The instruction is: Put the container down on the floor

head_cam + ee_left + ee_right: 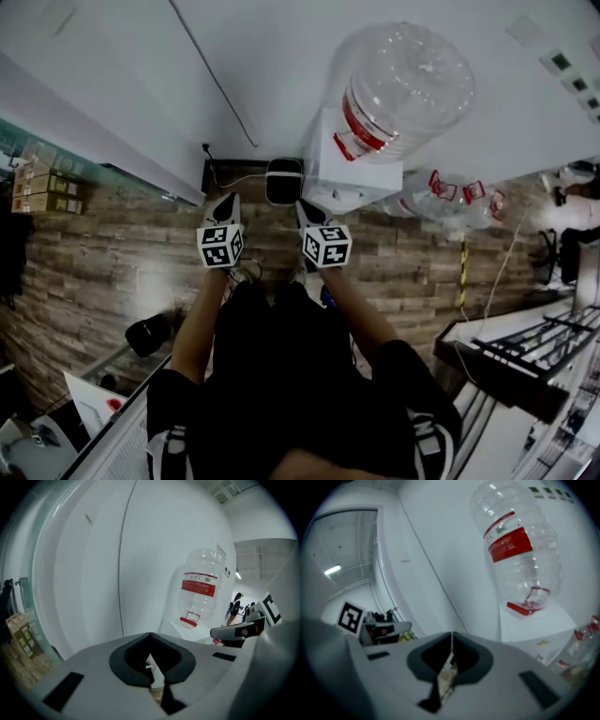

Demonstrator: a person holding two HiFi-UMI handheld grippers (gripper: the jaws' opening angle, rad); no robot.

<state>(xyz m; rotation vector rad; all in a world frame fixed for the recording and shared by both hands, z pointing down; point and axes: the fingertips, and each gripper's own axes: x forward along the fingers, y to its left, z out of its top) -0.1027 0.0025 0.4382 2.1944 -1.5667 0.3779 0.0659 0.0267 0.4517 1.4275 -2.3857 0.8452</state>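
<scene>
Okay, both tongs are up in front of me. The left gripper has its jaws pressed fully together with nothing between them, and its own view shows only a sliver of floor through the seam. Same story on the right gripper: jaws together and holding nothing. The black container sits down on the wood-plank floor, at the foot of the white wall, far from me and between the two gripper tips, with neither touching it. Just to its right is the white water dispenser, carrying a big clear bottle with a red label, neck down. Further right, empty bottles lie on the floor. Cardboard boxes are stacked at far left.
</scene>
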